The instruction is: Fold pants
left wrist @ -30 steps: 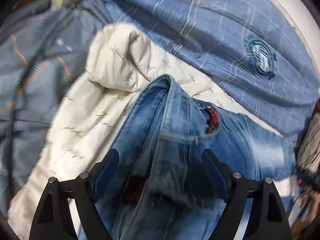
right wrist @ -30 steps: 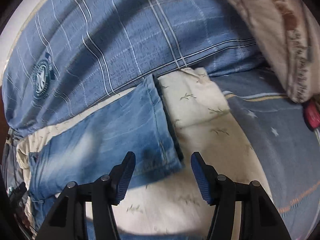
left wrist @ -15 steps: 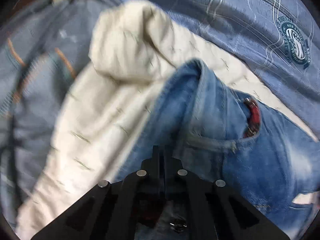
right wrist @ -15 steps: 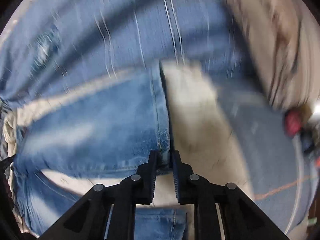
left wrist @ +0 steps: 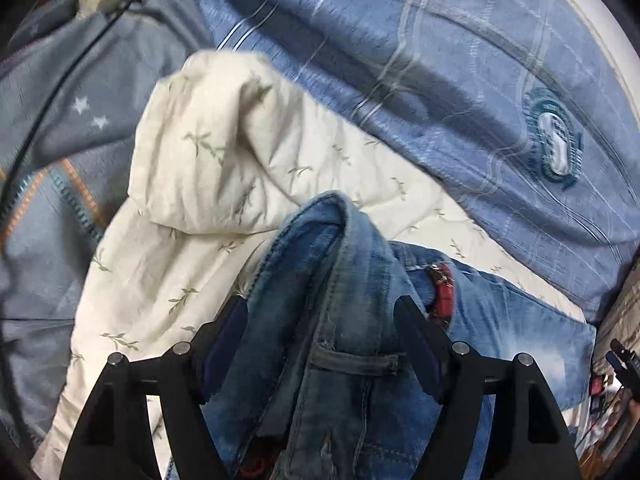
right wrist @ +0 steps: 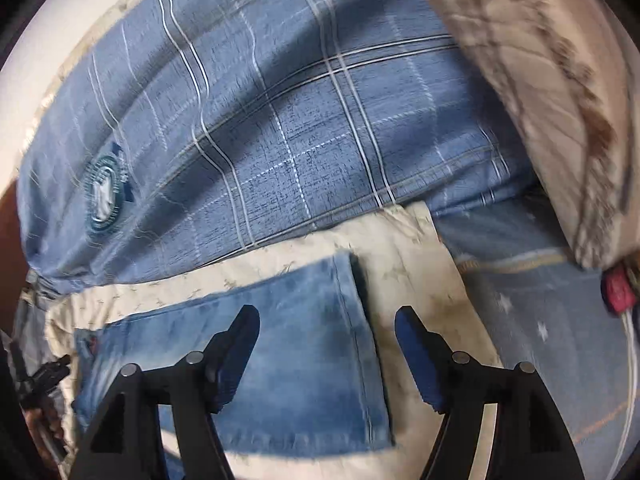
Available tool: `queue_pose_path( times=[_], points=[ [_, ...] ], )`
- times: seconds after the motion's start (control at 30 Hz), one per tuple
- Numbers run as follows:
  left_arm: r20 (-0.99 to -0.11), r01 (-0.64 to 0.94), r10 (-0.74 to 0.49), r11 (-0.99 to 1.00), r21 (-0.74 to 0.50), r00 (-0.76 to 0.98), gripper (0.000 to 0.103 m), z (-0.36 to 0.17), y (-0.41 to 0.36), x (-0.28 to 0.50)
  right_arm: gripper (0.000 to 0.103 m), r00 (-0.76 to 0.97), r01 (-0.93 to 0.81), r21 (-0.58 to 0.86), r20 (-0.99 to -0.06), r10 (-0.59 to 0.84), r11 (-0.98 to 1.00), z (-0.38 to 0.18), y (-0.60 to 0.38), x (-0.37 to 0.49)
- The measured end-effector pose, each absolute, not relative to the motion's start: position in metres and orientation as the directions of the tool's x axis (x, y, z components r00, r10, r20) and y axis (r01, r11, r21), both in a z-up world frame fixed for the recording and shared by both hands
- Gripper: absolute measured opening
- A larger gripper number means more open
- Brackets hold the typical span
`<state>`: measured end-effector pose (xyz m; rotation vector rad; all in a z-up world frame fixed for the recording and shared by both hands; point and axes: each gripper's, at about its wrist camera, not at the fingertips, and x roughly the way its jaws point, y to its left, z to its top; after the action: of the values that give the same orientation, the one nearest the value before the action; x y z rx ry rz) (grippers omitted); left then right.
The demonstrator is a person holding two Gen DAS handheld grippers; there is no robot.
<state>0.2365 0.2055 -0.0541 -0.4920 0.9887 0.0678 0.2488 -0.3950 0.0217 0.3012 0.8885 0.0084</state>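
Blue denim pants lie on a cream quilt on a bed. In the left wrist view the bunched waistband [left wrist: 344,280] with a belt loop and a red inner label rises between the fingers of my left gripper [left wrist: 320,344], which is open around it. In the right wrist view the leg hem end [right wrist: 320,344] lies flat on the quilt. My right gripper [right wrist: 326,352] is open just above the hem, with the hem edge between its fingers.
The cream leaf-print quilt [left wrist: 224,152] is folded back at the left. A blue plaid cover with a round crest [right wrist: 256,128] lies behind. A beige patterned pillow [right wrist: 532,80] is at the right. A grey-blue star sheet [left wrist: 60,128] and a cable lie at the left.
Both grippers were shut on the denim half a second ago and are now open. The waistband and the hem have been let go and rest on the quilt.
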Motion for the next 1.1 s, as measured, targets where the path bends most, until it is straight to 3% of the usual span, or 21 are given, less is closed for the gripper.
queue_pose_path(
  times=[0.17, 0.23, 0.3, 0.57, 0.73, 0.83, 0.9, 0.93, 0.97, 1.0, 1.1],
  points=[
    [-0.807, -0.291, -0.189, 0.867, -0.405, 0.560, 0.073, -0.059, 0.215, 0.251, 0.073, 0.636, 0.088, 0.228, -0.762, 0.122, 0.970, 0.020, -0.390, 0.263],
    [-0.808, -0.306, -0.198, 0.854, -0.420, 0.555, 0.058, -0.063, 0.219, 0.255, 0.073, 0.630, 0.096, 0.243, -0.766, 0.130, 0.965, 0.014, -0.396, 0.263],
    [-0.815, -0.305, -0.218, 0.850, -0.429, 0.537, 0.054, -0.068, 0.218, 0.262, 0.073, 0.622, 0.096, 0.257, -0.769, 0.144, 0.961, 0.008, -0.399, 0.262],
    [-0.809, -0.280, -0.228, 0.859, -0.429, 0.542, 0.054, -0.069, 0.201, 0.287, 0.071, 0.623, 0.094, 0.272, -0.767, 0.156, 0.958, 0.009, -0.408, 0.270],
    [-0.821, -0.269, -0.222, 0.872, -0.408, 0.525, 0.036, -0.070, 0.193, 0.297, 0.069, 0.605, 0.102, 0.258, -0.783, 0.146, 0.961, -0.001, -0.405, 0.288],
    [-0.828, -0.264, -0.207, 0.883, -0.387, 0.521, 0.026, -0.071, 0.188, 0.302, 0.054, 0.597, 0.085, 0.245, -0.789, 0.147, 0.966, -0.005, -0.397, 0.298],
    [-0.832, -0.262, -0.208, 0.886, -0.383, 0.513, 0.017, -0.075, 0.185, 0.306, 0.031, 0.563, 0.076, 0.206, -0.816, 0.129, 0.976, -0.012, -0.388, 0.306],
    [-0.835, -0.263, -0.209, 0.886, -0.382, 0.510, 0.015, -0.078, 0.180, 0.311, 0.027, 0.555, 0.076, 0.193, -0.823, 0.119, 0.978, -0.015, -0.386, 0.308],
    [-0.837, -0.265, -0.208, 0.886, -0.380, 0.506, 0.015, -0.079, 0.179, 0.313, 0.010, 0.560, 0.078, 0.180, -0.821, 0.106, 0.980, -0.015, -0.384, 0.309],
    [-0.838, -0.272, -0.213, 0.881, -0.387, 0.503, 0.013, -0.079, 0.180, 0.314, 0.005, 0.566, 0.087, 0.168, -0.819, 0.090, 0.982, -0.015, -0.383, 0.309],
    [-0.822, -0.285, -0.236, 0.859, -0.426, 0.518, 0.012, -0.075, 0.183, 0.313, 0.005, 0.585, 0.089, 0.155, -0.808, 0.074, 0.984, -0.009, -0.381, 0.303]
  ],
)
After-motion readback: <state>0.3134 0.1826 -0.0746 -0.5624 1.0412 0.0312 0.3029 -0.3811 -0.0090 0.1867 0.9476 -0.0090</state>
